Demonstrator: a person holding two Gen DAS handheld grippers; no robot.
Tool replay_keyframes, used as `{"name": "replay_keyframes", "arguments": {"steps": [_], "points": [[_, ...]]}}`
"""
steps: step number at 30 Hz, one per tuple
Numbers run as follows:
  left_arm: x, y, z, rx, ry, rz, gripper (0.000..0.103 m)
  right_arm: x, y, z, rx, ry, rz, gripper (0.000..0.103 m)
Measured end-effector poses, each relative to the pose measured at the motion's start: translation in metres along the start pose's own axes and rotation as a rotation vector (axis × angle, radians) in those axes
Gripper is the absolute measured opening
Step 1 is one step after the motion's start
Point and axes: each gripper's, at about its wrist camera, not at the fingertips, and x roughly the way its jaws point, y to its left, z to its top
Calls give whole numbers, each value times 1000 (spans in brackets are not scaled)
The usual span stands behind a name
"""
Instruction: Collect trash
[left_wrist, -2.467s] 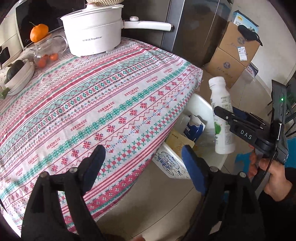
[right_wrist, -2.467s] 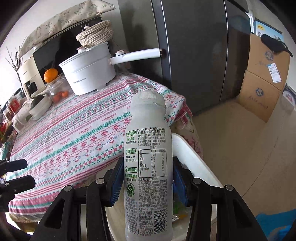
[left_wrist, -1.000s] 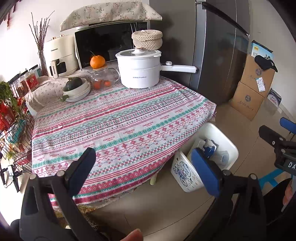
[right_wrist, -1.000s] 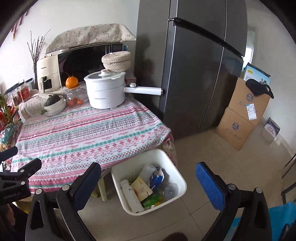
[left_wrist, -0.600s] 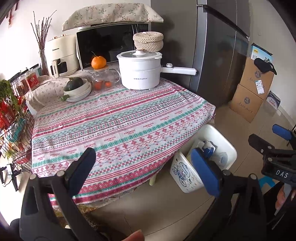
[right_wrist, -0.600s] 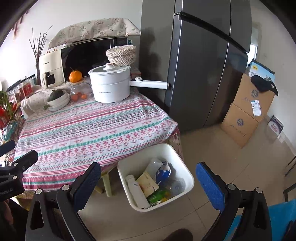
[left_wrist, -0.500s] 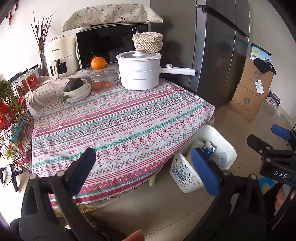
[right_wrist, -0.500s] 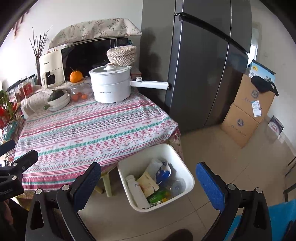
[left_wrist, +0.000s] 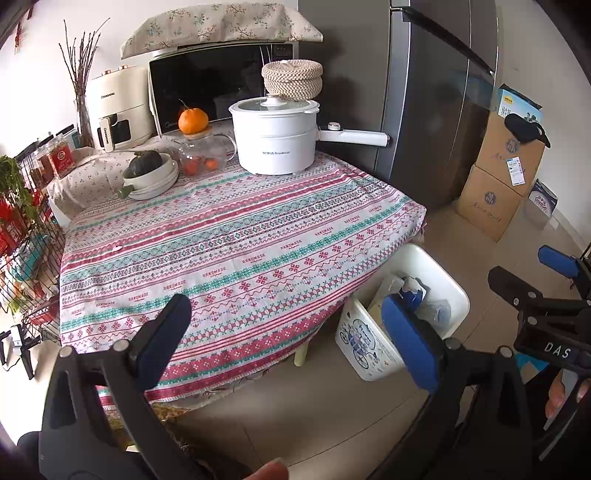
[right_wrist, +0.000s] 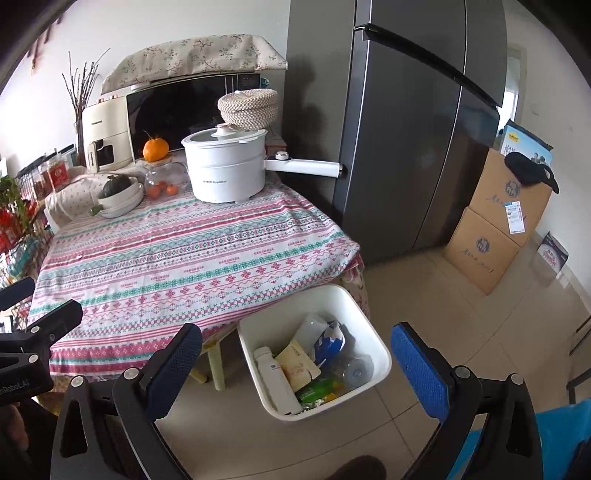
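Both grippers held back from the worktop (left_wrist: 236, 236), well above the floor. Left gripper (left_wrist: 284, 332) spread wide, nothing in it; right gripper (right_wrist: 295, 356) likewise released and empty. Bin (right_wrist: 369, 332) on the floor just beside the worktop corner; trash lies inside: white bottle (right_wrist: 275, 376), tan packet (right_wrist: 297, 363), blue carton (right_wrist: 328, 345), green wrapper (right_wrist: 316, 391). Cloth area bare of litter; only pot (left_wrist: 275, 138), bowl (left_wrist: 153, 177) and jar (left_wrist: 203, 155) at the far edge. Judgement: collection looks finished or nearly so. Next move calls for scanning for stray litter before committing either gripper.
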Motion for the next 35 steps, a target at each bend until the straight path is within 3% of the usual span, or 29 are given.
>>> {"name": "replay_keyframes", "arguments": {"steps": [35], "points": [[7,10,-2,-23,34,17,102,-6,-3,0,15,-21,-6,103]]}}
